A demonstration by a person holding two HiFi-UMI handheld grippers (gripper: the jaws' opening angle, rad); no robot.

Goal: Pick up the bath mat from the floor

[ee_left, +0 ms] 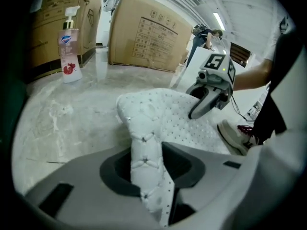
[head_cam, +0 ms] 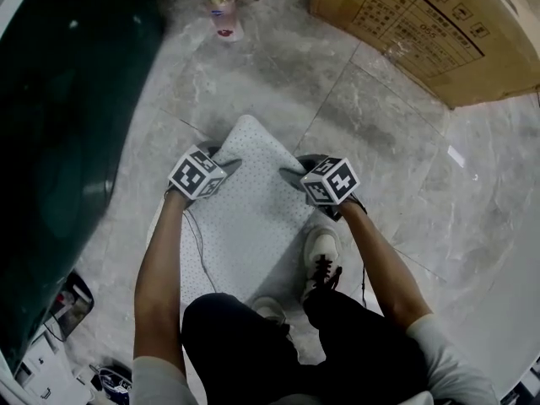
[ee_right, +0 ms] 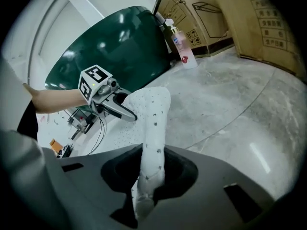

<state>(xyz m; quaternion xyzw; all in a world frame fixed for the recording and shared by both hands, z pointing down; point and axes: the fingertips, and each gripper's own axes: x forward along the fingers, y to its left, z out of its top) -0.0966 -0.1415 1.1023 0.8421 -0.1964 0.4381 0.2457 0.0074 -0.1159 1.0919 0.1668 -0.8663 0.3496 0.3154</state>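
Observation:
A white quilted bath mat [head_cam: 253, 213] lies on the grey marble floor in front of the person's feet. In the head view my left gripper [head_cam: 226, 167] grips its far left edge and my right gripper [head_cam: 293, 175] its far right edge, and that far end is raised off the floor. In the left gripper view a fold of the mat [ee_left: 146, 152] is pinched between my left gripper's [ee_left: 148, 178] jaws, with the right gripper [ee_left: 204, 107] beyond. In the right gripper view the mat's edge [ee_right: 154, 128] is clamped in my right gripper [ee_right: 148, 183]. The left gripper [ee_right: 122, 111] holds the other corner.
A pump bottle [head_cam: 223, 11] stands on the floor ahead. Large cardboard boxes [head_cam: 422, 24] fill the far right. A big dark green rounded object [head_cam: 59, 142] is close on the left. The person's shoe [head_cam: 321, 251] rests at the mat's near right edge. Small clutter [head_cam: 59, 310] lies at lower left.

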